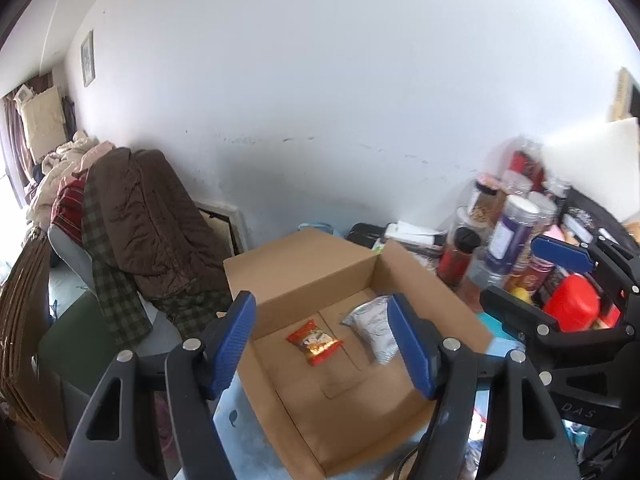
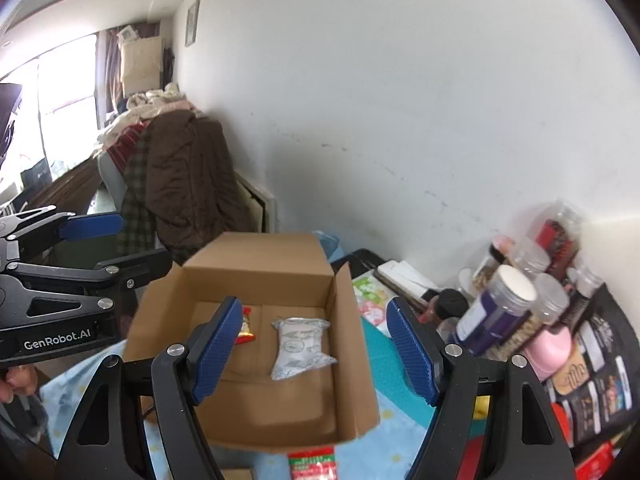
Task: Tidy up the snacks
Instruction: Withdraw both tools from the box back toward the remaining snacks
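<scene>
1. Left tongs [image 1: 322, 344]: black frame, blue ribbed pads, angled downward above the open brown cardboard box [image 1: 312, 264]. Jaws stand wide, nothing between the pads.
2. Right tongs [image 2: 314, 350]: same build, same downward tilt over the box. Jaws wide, empty.
3. In the right wrist view the left tongs show side-on, left of the box, with fingertips of the person's hand [image 2: 16, 380] at the handle, mostly cut off by the frame edge.
4. Task items: a small red-and-gold foil snack packet [image 1: 314, 342] lies flat on the box floor; a silver-white foil snack pouch [image 1: 374, 326] lies just beside it, nearer the box's right wall. The two are apart.
5. Hidden or unclear: in the right wrist view the blue pad covers most of the red packet. Print on both packs is too small to read. Near box corner is blurred.
6. A red-and-green snack pack [image 2: 312, 462] lies outside the box, at its near side, cut off by the frame bottom.
7. The box sits on a desk with a pale blue patterned cloth [image 2: 396, 436].
8. Right of the box: a crowded cluster of clear plastic jars with pale lids [image 2: 516, 304], plus dark packets; contents hard to tell.
9. Left of the box, beyond the desk: a brown quilted coat [image 1: 156, 216] draped over a chair.
</scene>
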